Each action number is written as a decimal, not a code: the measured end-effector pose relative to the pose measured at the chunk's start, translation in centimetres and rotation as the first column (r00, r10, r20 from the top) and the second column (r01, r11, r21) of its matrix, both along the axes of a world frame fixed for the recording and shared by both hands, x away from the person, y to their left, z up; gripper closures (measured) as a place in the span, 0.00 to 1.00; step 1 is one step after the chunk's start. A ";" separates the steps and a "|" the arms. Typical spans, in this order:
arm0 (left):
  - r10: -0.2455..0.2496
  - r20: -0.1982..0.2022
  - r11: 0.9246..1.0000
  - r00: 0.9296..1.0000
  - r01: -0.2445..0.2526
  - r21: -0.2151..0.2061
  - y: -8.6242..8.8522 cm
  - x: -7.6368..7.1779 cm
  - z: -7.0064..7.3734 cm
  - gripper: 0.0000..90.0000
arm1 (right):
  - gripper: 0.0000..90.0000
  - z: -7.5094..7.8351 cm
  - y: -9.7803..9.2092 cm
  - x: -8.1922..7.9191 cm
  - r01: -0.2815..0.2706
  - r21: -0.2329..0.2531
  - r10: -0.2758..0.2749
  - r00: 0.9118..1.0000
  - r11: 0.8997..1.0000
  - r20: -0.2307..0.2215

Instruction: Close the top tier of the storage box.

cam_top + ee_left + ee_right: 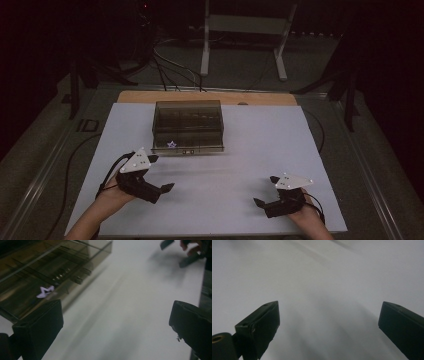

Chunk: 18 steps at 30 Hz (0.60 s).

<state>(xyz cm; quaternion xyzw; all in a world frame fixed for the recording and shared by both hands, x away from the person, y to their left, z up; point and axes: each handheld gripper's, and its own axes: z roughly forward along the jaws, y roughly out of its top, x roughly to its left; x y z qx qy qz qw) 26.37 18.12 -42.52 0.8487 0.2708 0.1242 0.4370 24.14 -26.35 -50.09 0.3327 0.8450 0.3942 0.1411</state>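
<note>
high view: a white board (pixel 235 200) lies on a wooden table (pixel 150 97), whose bare edge shows along the far side. a smoky, see-through brown box (pixel 188 125) with a closed lid sits on the far half of the board, a little left of centre. a small pale purple star-shaped sticker (pixel 172 144) is on its near face, low and left of the middle.

left gripper (pixel 161 173): held in the person's left hand (pixel 112 194), near-left of the box and close to its near-left corner but not touching it. jaws spread wide, nothing between them. grey three-cornered plate on top, cable trailing off to the left. in the left gripper view the two black jaws rise at the bottom corners with bare white board between them; the box (pixel 47 272) fills the upper left, with the sticker (pixel 45 291) just above the left jaw. the right gripper (pixel 178 253) shows far off at the upper right.

right gripper (pixel 266 191): held in the right hand (pixel 306 214) at the near-right part of the board, well apart from the box. jaws spread wide, holding nothing. right gripper view: both jaws at the bottom corners, plain white board (pixel 324 290) between and beyond them, somewhat blurred.

beyond the table: dark floor, loose cables (pixel 170 67) and a white metal frame (pixel 245 30).
</note>
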 end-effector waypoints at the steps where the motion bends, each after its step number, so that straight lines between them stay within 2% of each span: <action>1: 0.000 0.000 1.000 1.000 0.000 0.000 0.0 0.0 0.0 0.00 | 0.05 0.0 0.0 0.0 0.000 0.000 0.000 1.000 1.000 0.000; 4: 0.067 0.017 0.998 0.998 -0.067 -0.007 -0.2 0.4 -0.1 0.00 | 0.05 0.0 0.0 0.0 0.001 -0.001 -0.001 1.000 1.000 0.001; 9: 0.103 0.025 0.995 0.994 -0.103 -0.006 -0.4 0.6 -0.3 0.00 | 0.05 0.0 0.0 0.0 0.001 0.000 -0.001 1.000 1.000 0.001; 10: 0.141 0.036 0.990 0.989 -0.141 0.001 -0.6 0.8 -0.6 0.00 | 0.05 -0.1 0.0 0.0 0.000 -0.002 0.000 1.000 1.000 -0.001; 11: 0.154 0.042 0.988 0.987 -0.154 0.003 -0.7 0.8 -0.7 0.00 | 0.05 -0.1 0.0 0.0 0.000 -0.003 0.000 1.000 1.000 -0.001; 16: 0.171 0.038 0.985 0.985 -0.171 0.003 -1.1 1.1 -1.3 0.00 | 0.05 -0.1 0.0 0.0 -0.001 -0.006 0.001 1.000 1.000 -0.001; 18: 0.176 0.039 0.984 0.984 -0.177 0.021 -1.3 1.2 -1.6 0.00 | 0.05 -0.1 0.0 0.0 -0.001 -0.005 0.001 1.000 1.000 -0.001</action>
